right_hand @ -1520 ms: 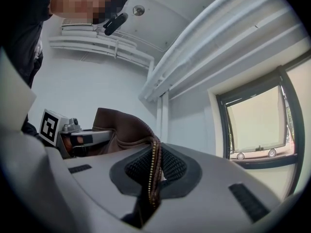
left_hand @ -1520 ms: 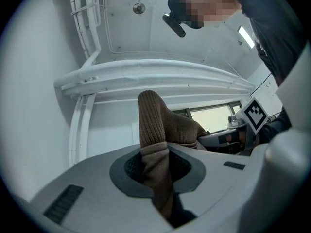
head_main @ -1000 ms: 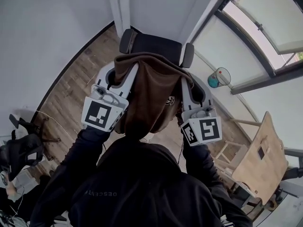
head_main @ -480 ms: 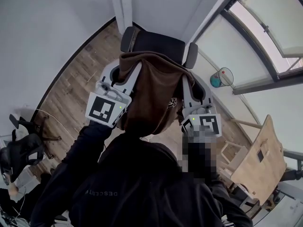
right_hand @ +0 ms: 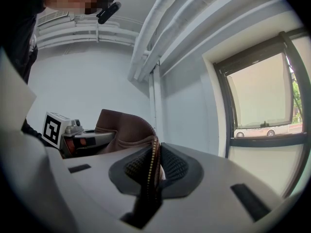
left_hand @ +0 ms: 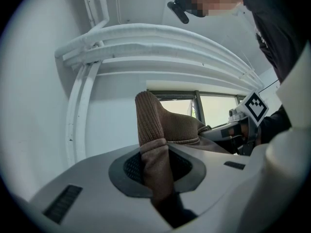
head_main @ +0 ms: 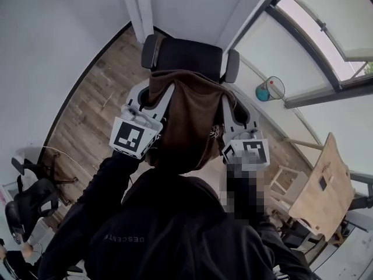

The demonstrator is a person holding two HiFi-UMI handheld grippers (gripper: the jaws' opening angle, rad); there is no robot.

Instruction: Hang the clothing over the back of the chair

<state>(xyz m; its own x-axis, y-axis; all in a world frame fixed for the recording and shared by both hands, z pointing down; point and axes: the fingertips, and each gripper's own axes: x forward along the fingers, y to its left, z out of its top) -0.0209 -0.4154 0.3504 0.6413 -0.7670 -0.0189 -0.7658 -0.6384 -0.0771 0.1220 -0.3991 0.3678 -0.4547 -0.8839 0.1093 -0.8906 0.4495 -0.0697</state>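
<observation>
A brown zip-up garment [head_main: 187, 121] hangs spread between my two grippers, just in front of the black office chair's back [head_main: 189, 54]. My left gripper [head_main: 152, 93] is shut on a fold of its brown knit fabric [left_hand: 153, 144], which fills the gap between the pads. On the other side, my right gripper [head_main: 225, 102] pinches the zip edge [right_hand: 149, 166]. Its jaws have just eased slightly wider, with the edge still held. The garment's top edge is close above the chair back. The cloth hides where the two meet.
White walls and a pillar [head_main: 137, 10] stand behind the chair, and a window [head_main: 326, 22] is on the right. A teal and red object [head_main: 268, 90] sits by the window. A wooden table [head_main: 323, 185] is at lower right and another black chair [head_main: 29, 200] at lower left.
Both grippers have carried the garment lower and closer to the chair back. Both grips hold as before.
</observation>
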